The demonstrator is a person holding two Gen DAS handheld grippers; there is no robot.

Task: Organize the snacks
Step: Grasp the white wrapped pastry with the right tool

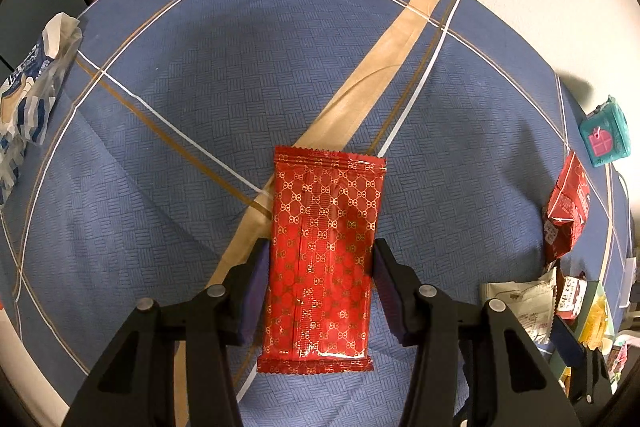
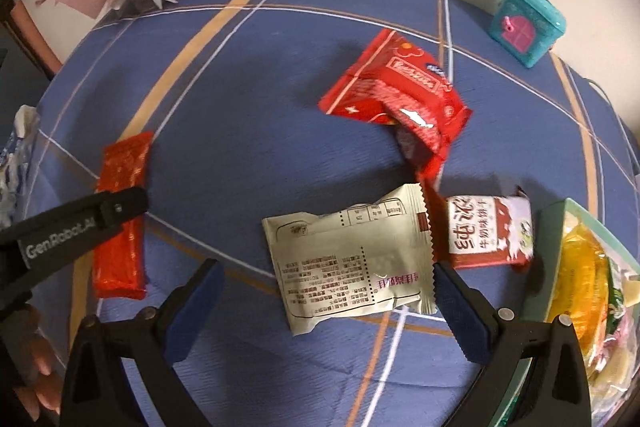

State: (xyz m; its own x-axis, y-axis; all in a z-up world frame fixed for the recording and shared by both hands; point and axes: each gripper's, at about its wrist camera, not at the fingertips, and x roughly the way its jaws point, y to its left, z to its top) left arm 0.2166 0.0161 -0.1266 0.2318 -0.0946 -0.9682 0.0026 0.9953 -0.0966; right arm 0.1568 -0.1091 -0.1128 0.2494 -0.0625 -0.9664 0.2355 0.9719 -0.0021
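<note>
Low in the left view, our left tool [image 1: 318, 291] straddles the red packet [image 1: 322, 259], pads at its edges; we cannot tell whether it grips. Our right tool [image 2: 328, 311] gapes around the white packet [image 2: 348, 263] at centre.

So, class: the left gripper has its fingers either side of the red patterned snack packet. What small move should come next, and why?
Probably close the left gripper on the red patterned packet. Its pads already flank the packet's long edges, the jaws look open with slight gaps, and the packet lies flat on the blue tablecloth, so nothing needs repositioning before gripping.
</note>
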